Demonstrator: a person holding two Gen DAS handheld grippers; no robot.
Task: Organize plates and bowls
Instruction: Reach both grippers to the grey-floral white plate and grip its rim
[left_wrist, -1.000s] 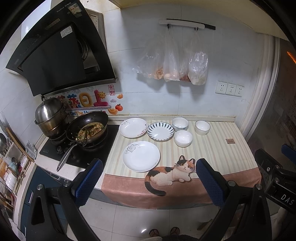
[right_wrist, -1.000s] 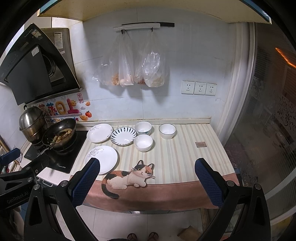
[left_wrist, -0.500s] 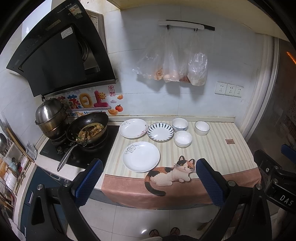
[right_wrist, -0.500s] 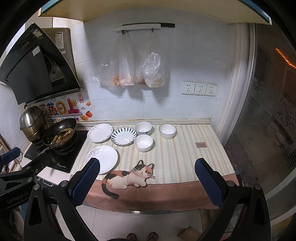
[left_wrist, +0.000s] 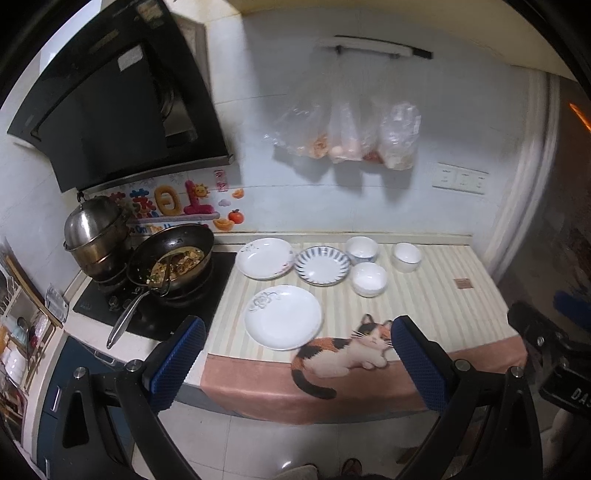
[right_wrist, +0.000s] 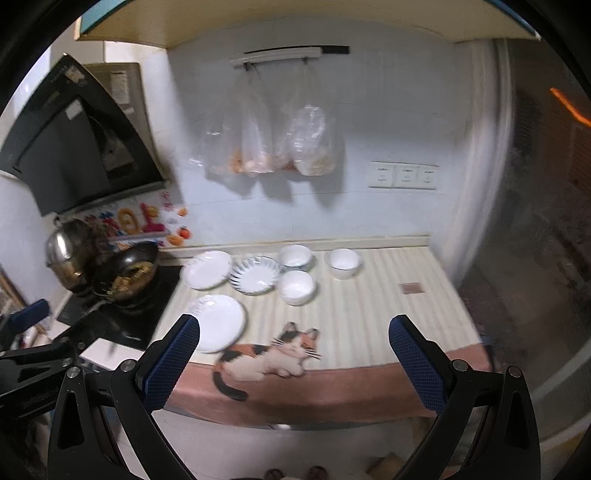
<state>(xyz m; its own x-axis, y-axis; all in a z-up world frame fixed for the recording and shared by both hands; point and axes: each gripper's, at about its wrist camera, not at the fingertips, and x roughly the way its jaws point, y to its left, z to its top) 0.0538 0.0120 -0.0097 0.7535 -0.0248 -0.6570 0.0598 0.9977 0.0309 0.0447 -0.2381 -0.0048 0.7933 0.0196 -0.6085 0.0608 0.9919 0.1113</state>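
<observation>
While I've got both grippers hanging back off the tabletop (left_wrist: 424, 295), the left gripper (left_wrist: 295, 354) and right gripper (right_wrist: 293, 354) are spread wide, holding nothing. Three plates sit left: front plate (left_wrist: 283, 316), back plate (left_wrist: 264, 257), striped plate (left_wrist: 322, 264). Three bowls (left_wrist: 368, 278) cluster just beside them.
</observation>
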